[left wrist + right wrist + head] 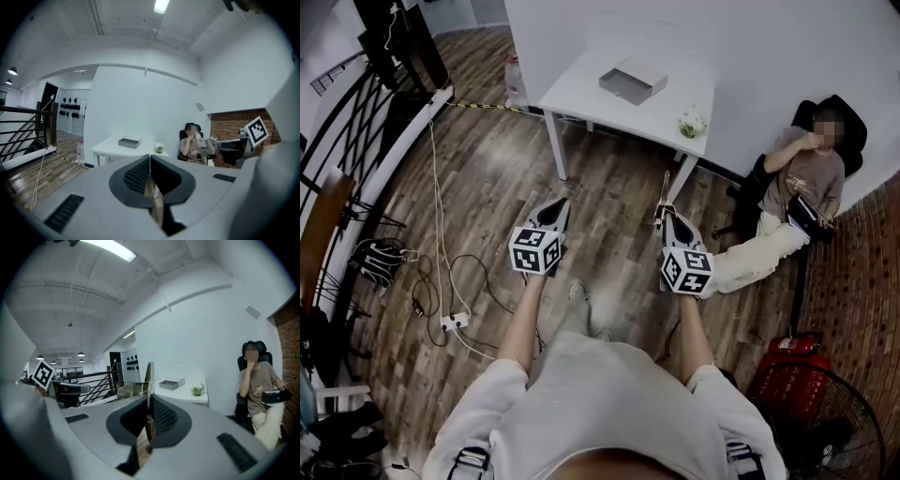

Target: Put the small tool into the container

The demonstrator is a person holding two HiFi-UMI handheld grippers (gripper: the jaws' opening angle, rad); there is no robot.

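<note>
A grey open box, the container (633, 82), lies on a white table (581, 98) ahead of me across the wooden floor. The box also shows far off in the left gripper view (130, 142) and the right gripper view (171, 383). My right gripper (665, 216) is shut on a thin flat metal tool (665, 190), whose blade (149, 376) sticks out past the jaws. My left gripper (555, 214) is held level beside it, shut with nothing between its jaws (150, 161). Both grippers are well short of the table.
A small potted plant (693, 122) stands at the table's right corner. A person (797, 178) sits in a chair at the right wall. A red fan (811, 412) is at lower right. Cables and a power strip (455, 322) lie at the left by a black railing (347, 131).
</note>
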